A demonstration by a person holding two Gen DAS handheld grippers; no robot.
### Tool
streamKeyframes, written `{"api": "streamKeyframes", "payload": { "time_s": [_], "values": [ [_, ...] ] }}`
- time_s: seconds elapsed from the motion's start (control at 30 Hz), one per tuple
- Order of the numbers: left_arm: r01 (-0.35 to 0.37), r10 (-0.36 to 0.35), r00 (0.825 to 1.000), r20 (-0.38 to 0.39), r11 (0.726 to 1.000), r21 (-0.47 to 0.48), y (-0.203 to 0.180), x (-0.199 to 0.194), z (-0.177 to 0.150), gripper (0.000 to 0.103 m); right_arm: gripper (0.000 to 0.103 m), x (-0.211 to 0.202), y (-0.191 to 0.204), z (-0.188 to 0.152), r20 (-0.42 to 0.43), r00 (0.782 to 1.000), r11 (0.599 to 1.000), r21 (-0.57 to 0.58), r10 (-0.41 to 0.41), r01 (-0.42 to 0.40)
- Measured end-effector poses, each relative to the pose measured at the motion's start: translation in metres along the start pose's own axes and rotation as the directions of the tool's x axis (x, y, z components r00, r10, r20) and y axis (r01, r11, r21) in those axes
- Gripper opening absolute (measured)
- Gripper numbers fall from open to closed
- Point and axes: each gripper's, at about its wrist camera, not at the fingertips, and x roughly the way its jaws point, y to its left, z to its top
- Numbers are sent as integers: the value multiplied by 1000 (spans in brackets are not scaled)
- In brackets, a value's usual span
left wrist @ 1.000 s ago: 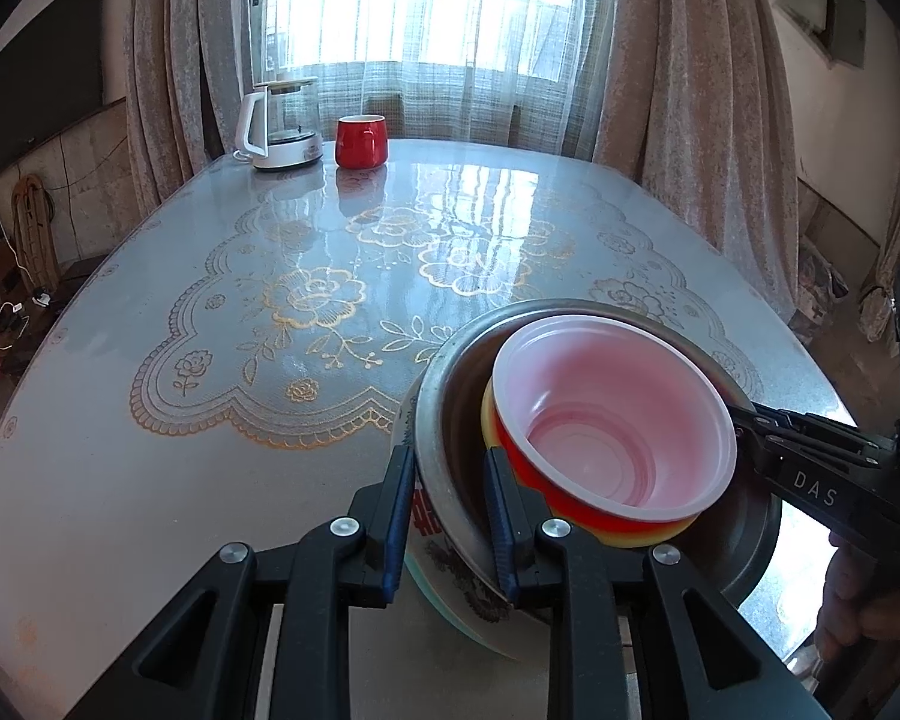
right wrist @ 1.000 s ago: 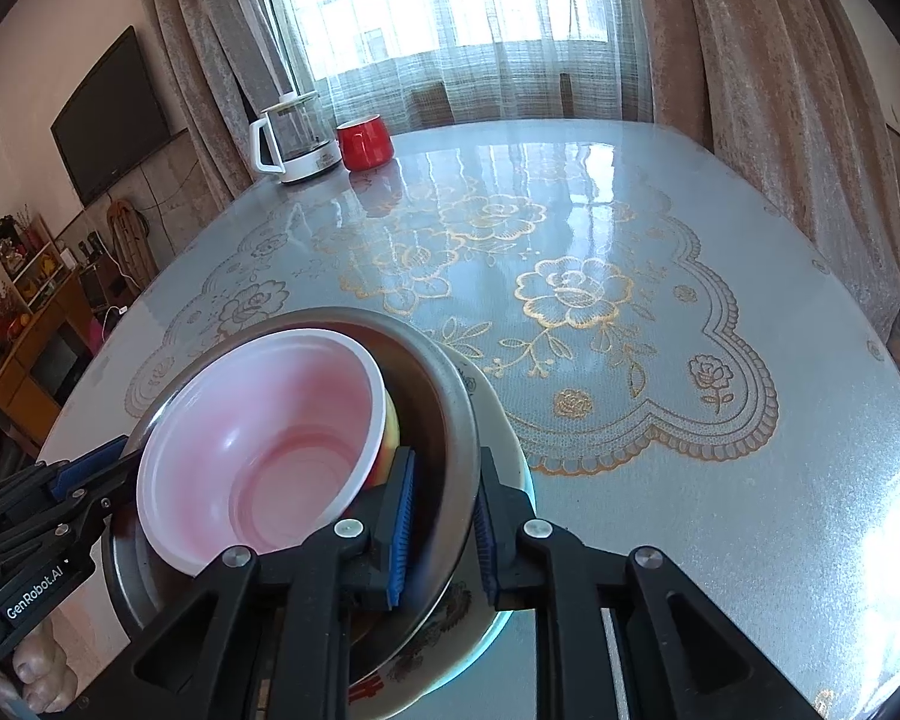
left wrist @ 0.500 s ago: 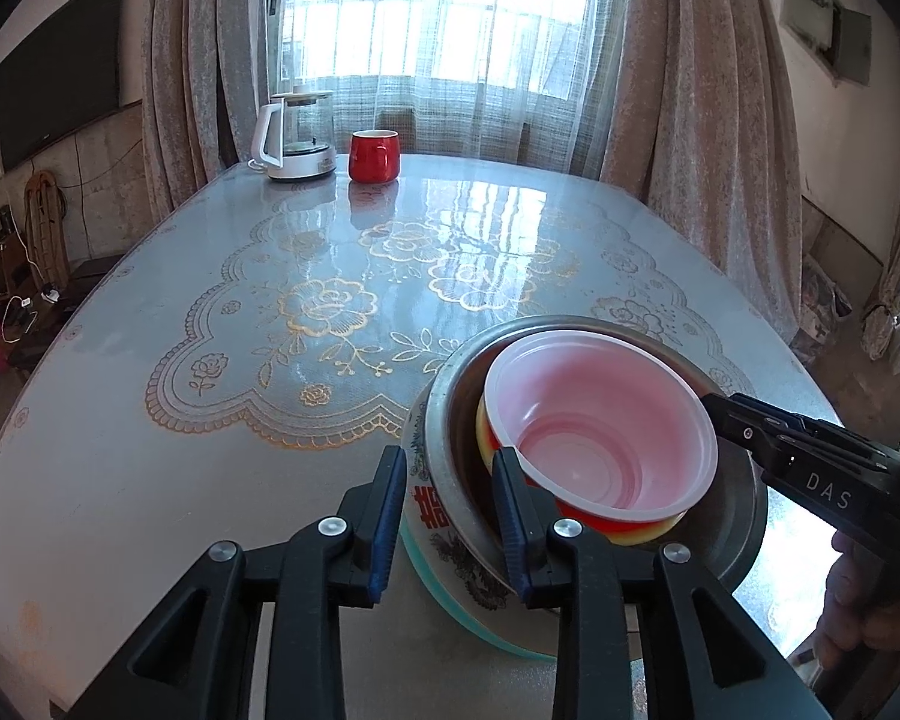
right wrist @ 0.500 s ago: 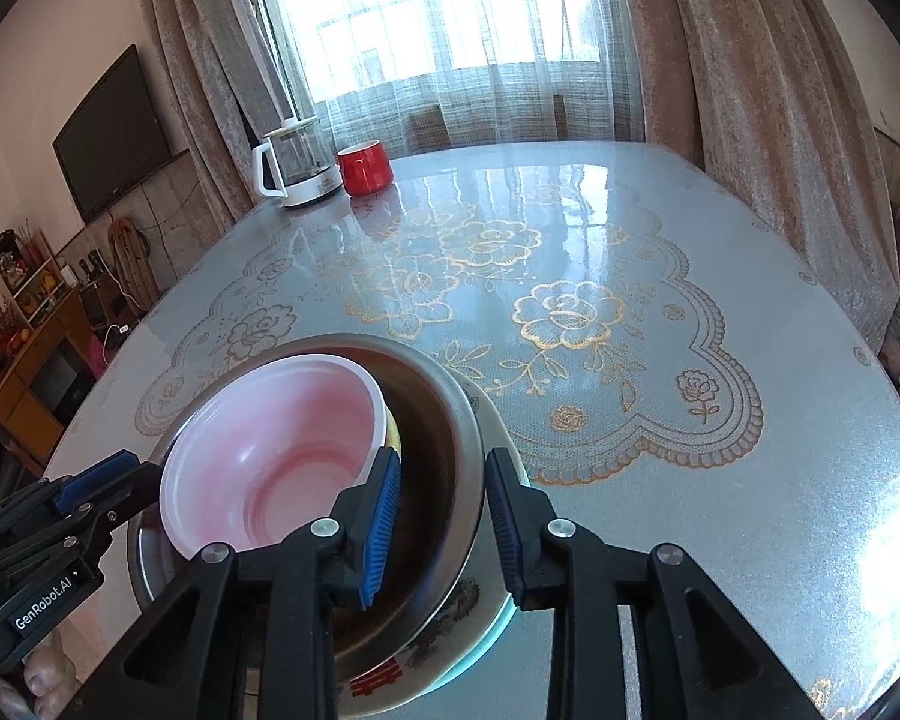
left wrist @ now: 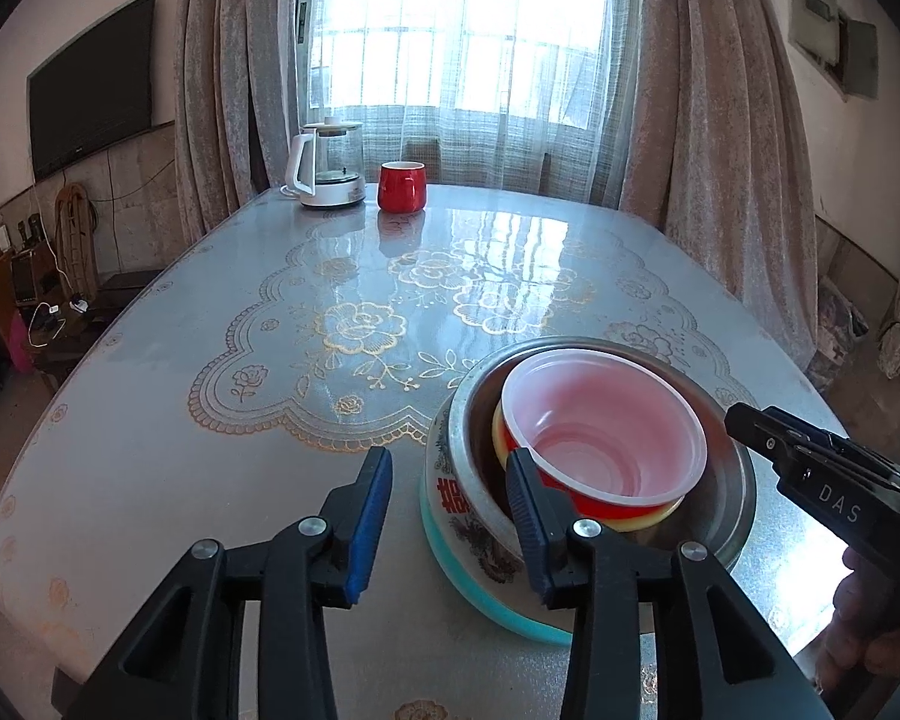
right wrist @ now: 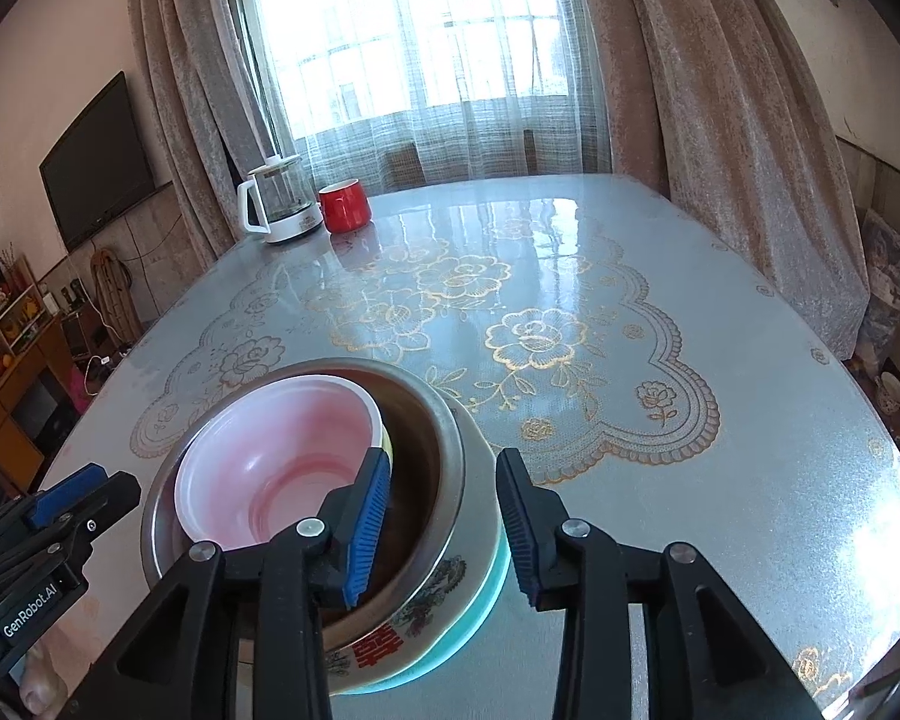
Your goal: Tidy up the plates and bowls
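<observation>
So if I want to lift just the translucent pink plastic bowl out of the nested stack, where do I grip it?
Pinch the pink plastic bowl at its thin rim from above, one finger inside. It sits top of the stack inside the steel bowl, so its sides are probably out of reach.

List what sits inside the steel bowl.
Inside the steel bowl sits a pink plastic bowl, nested in a red bowl and a yellow one. Their walls hide the steel bowl's bottom.

Dull metal bowl [left wrist: 732,516], glossy glass-smooth table [left wrist: 210,420]
</observation>
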Motion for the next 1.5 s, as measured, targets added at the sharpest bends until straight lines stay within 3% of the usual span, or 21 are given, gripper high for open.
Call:
{"api": "streamKeyframes", "payload": {
  "time_s": [0.23, 0.57, 0.87, 1.03, 1.5],
  "values": [
    [-26, 26, 1000, 16, 999, -26, -1, -12, -10, 44, 38, -18, 7, -10, 50, 998, 999, -7, -38, 39],
    [-65, 66, 996, 64, 998, -28, -11, -29, -29, 58, 43, -40, 19, -29, 113, 989, 995, 0, -99, 99],
    [-70, 72, 994, 79, 997, -35, -11, -36, -34, 64, 45, -43, 32, -37, 118, 988, 994, -20, -102, 105],
    [-66, 69, 994, 82, 997, -33, -13, -39, -35, 67, 52, -43, 36, -37, 120, 988, 994, -32, -99, 104],
    [-80, 82, 994, 78, 996, -29, -14, -37, -37, 73, 52, -44, 41, -40, 130, 985, 991, -55, -115, 123]
  ]
}}
